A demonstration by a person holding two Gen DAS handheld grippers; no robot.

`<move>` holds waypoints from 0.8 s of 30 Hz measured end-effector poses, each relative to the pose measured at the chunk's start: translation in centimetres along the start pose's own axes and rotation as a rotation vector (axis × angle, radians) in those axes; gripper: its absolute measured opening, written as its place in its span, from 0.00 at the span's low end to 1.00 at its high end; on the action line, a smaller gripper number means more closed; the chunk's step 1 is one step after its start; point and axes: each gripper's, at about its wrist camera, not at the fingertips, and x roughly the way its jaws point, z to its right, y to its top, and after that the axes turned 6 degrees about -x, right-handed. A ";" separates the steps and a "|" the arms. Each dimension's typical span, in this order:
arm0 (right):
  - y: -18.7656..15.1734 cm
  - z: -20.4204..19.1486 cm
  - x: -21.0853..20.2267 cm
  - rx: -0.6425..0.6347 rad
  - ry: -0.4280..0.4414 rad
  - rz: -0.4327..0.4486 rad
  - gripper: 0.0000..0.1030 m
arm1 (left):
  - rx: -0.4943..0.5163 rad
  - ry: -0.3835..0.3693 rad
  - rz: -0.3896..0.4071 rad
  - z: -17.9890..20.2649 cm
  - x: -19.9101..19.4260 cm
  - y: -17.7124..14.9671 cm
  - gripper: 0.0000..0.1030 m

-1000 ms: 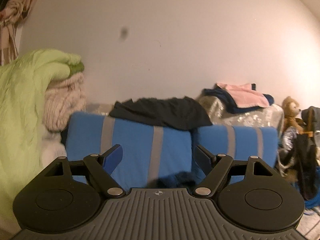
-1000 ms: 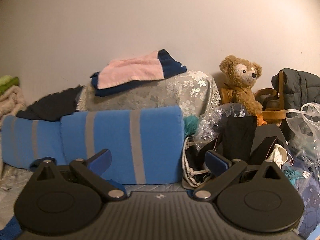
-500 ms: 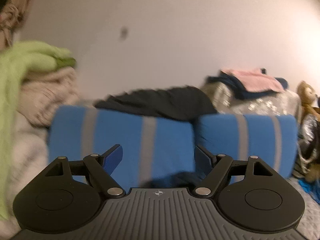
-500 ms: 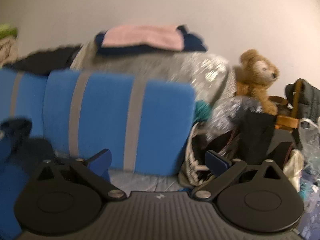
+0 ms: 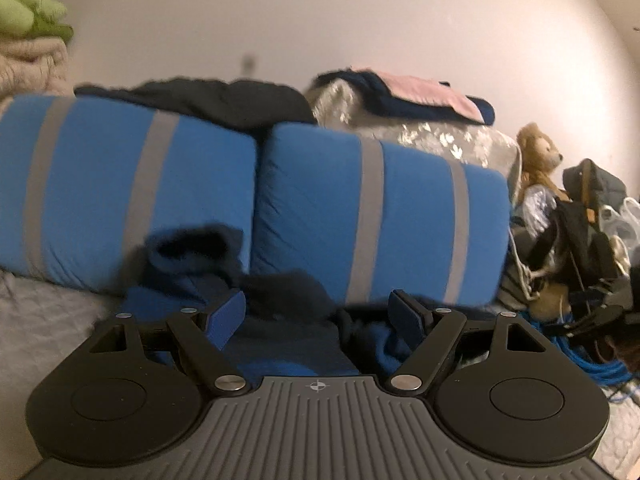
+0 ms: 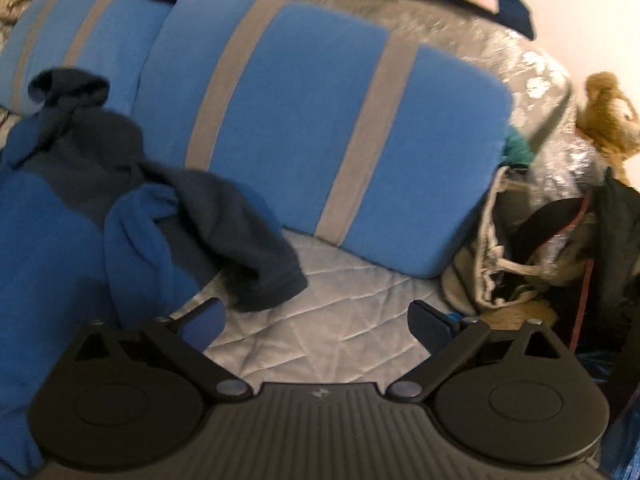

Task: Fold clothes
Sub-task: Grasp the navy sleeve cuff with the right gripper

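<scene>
While your left claw (image 5: 318, 314) hangs wide open and empty, the crumpled blue-and-navy garment (image 5: 280, 292) lies just ahead of its tips, against the blue striped cushions (image 5: 376, 216). Your right claw (image 6: 316, 320) gapes equally wide over the quilted bed cover (image 6: 344, 320), holding nothing; the garment (image 6: 168, 208) sprawls to its left, cut off by the frame edge and blurred.

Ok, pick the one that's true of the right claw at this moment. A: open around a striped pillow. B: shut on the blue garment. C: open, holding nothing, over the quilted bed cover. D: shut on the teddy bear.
C: the right claw stands open with only bare quilted bed cover between its fingers; the crumpled blue garment lies off to its left, ungrasped.
</scene>
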 end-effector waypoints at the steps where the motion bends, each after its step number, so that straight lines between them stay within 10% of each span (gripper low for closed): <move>1: 0.0 -0.3 0.7 -0.007 0.003 -0.004 0.96 | -0.025 -0.002 -0.003 -0.3 0.5 -0.6 0.76; 11: 1.1 -2.4 8.3 0.025 0.042 -0.024 0.95 | -0.036 0.020 -0.053 -1.2 1.9 -1.9 0.76; 13: 1.5 -2.8 9.3 0.018 0.045 -0.037 0.86 | -0.016 0.003 -0.045 -1.0 1.8 -2.1 0.76; 17: 2.4 -3.7 10.7 -0.036 0.030 -0.093 0.30 | 0.032 0.000 -0.069 -0.4 2.1 -2.8 0.76; 24: 4.4 -4.2 9.0 -0.069 0.060 -0.119 0.21 | 0.057 0.010 -0.069 0.1 2.5 -3.2 0.76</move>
